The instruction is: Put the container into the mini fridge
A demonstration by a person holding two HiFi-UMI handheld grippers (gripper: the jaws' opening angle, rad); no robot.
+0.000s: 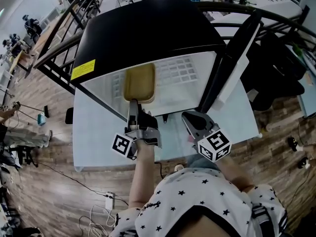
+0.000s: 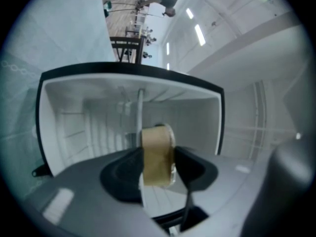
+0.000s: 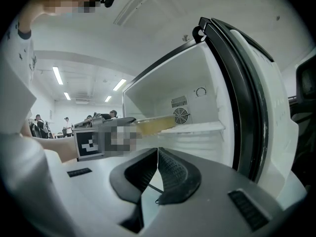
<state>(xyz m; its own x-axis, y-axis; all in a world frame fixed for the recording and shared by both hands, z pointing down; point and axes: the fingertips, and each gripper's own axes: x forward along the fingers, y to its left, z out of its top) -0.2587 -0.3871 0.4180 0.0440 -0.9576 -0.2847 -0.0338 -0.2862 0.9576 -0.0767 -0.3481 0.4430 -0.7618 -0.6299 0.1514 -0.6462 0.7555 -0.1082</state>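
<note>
Clamping the container [image 2: 157, 149] between its jaws is the left gripper [image 2: 158, 168].

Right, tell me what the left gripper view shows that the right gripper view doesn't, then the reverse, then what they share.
Only the left gripper view: the left gripper gripping the tan container by its end, jaws pressing both sides, facing straight into the mini fridge. Only the right gripper view: the right gripper with jaws together and nothing between them, the open fridge door, a round fan vent on the back wall, and the left gripper's marker cube. Both: the container and the white fridge interior.
</note>
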